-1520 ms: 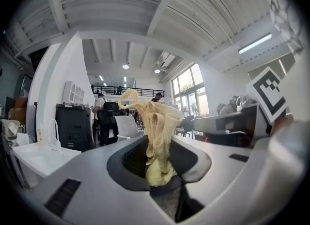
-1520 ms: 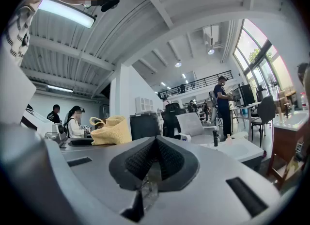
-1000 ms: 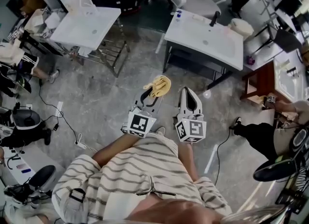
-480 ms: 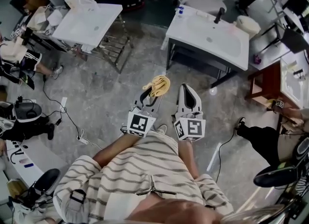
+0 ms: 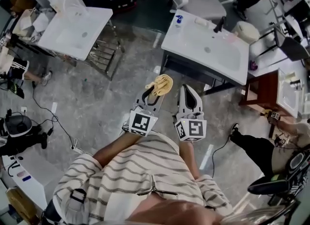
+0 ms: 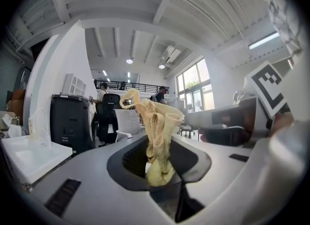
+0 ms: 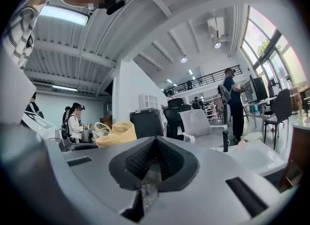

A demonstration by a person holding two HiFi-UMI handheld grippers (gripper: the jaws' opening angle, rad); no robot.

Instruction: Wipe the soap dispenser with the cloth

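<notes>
The person carried both hand-held grippers forward. The left hand-held gripper (image 5: 153, 94), clamped on the yellow cloth (image 5: 161, 84), and the closed, empty right hand-held gripper (image 5: 188, 89) drew nearer to the white sink table (image 5: 189, 37) at their 1 o'clock. That table grew larger in the head view and its near corner came down toward the cloth. The second sink table (image 5: 63, 35), at 10 o'clock, slid outward toward 9 o'clock.

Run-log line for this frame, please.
left gripper: shut on yellow cloth | right gripper: shut, empty | sink counter: ahead, untouched
</notes>
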